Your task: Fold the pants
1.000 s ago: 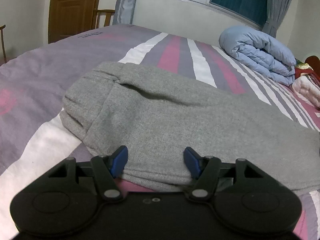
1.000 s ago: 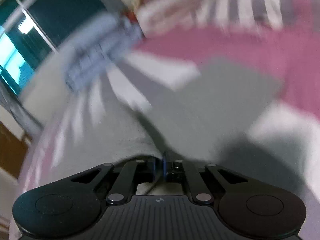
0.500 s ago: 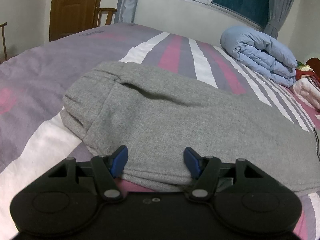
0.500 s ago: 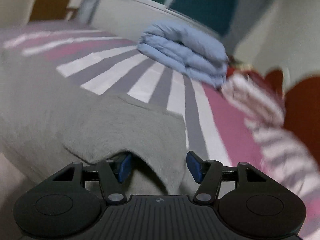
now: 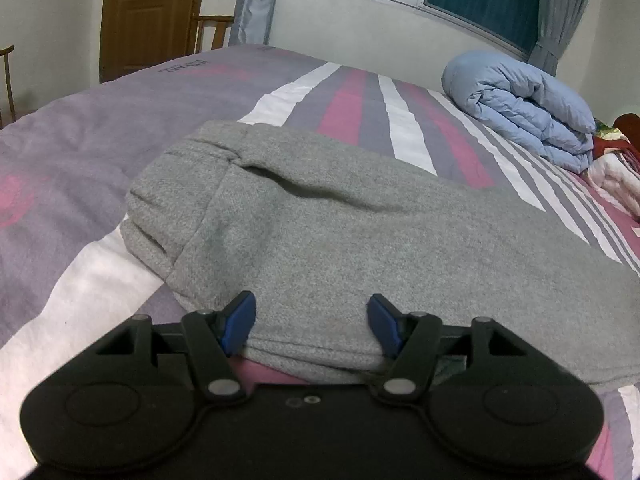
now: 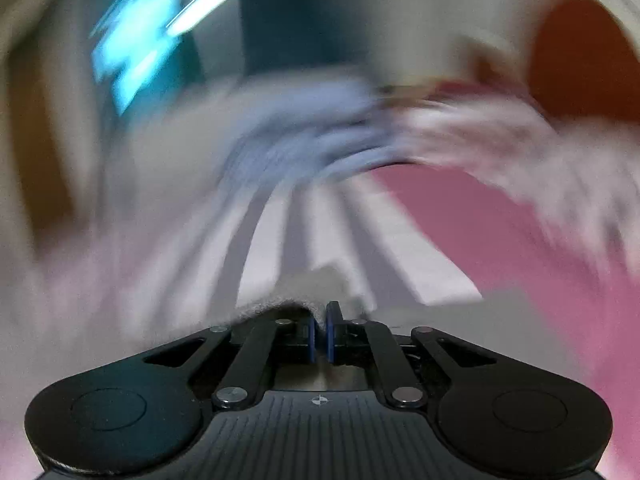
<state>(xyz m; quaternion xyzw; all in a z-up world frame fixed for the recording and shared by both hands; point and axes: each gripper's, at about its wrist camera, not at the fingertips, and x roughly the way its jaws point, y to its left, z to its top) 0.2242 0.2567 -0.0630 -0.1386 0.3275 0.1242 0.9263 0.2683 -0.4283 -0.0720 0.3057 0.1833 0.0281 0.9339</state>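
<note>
Grey pants (image 5: 360,232) lie folded across the striped bed, waistband at the far left. My left gripper (image 5: 312,316) rests at their near folded edge. Its blue pads stand apart, and the cloth runs on past both of them without being squeezed. In the right wrist view the picture is heavily blurred by motion. My right gripper (image 6: 319,320) is shut, with a fuzzy lip of the grey pants (image 6: 276,304) pinched at its tips. More grey cloth shows low at the right.
The bed sheet (image 5: 100,140) is purple with white and pink stripes. A rolled blue duvet (image 5: 520,108) lies at the far right, with a pink-white blanket (image 5: 616,176) beside it. A wooden door (image 5: 148,12) and a chair (image 5: 212,28) stand beyond the bed under the window.
The right gripper was shut, opened over a raised edge of the pants, then shut on it, and its view now swings in a blur. The left gripper and the pants near it stayed still.
</note>
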